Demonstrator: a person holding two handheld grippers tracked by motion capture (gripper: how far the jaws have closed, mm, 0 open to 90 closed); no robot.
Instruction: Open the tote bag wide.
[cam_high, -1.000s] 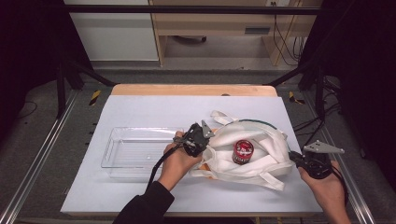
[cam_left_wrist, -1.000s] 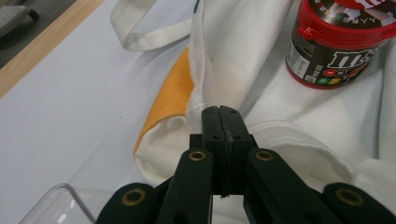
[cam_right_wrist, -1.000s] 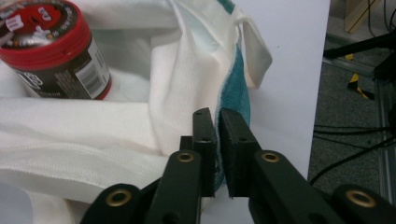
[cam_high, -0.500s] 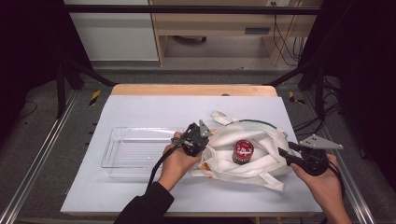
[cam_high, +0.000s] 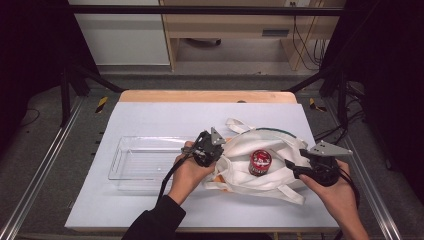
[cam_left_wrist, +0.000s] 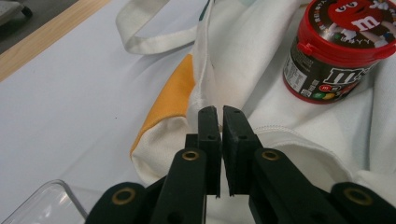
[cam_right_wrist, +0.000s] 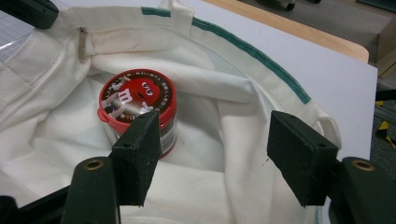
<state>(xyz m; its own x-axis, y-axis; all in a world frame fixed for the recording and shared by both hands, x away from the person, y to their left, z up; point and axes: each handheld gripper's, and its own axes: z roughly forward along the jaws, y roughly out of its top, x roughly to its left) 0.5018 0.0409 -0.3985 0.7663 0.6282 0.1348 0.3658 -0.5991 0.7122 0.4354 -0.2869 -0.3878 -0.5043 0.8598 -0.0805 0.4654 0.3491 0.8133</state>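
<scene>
White cloth tote bag (cam_high: 265, 165) lies slumped on the white table (cam_high: 150, 120), mouth spread open toward me, just right of the clear plastic tray (cam_high: 145, 160). Standing upright inside the open mouth is the candy tub (cam_high: 260, 162), red lid, dark printed wall. My judgement of the bag: soft, limp, light, no shape of its own; it folds wherever I let go, so the hemmed rim is the place to pinch, since the double-stitched edge gives the pads something to bite. The tub looks like rigid plastic, light to moderate in weight, its glossy wall likely a bit slippery; best taken across the wall below the lid, jaws level. My left gripper (cam_left_wrist: 219, 116) has its jaws pressed nearly together on a fold of the bag's rim, beside the orange patch (cam_left_wrist: 173, 93); the left hand (cam_high: 189, 172) lies low on the table, forearm coming up from the near edge. My right gripper (cam_right_wrist: 212, 140) has just been opening; the jaws stand wide with nothing gripped, aimed into the bag mouth with the tub beyond the left pad. In the high view it sits at the bag's right edge, right hand (cam_high: 335, 192) raised a little off the table.
</scene>
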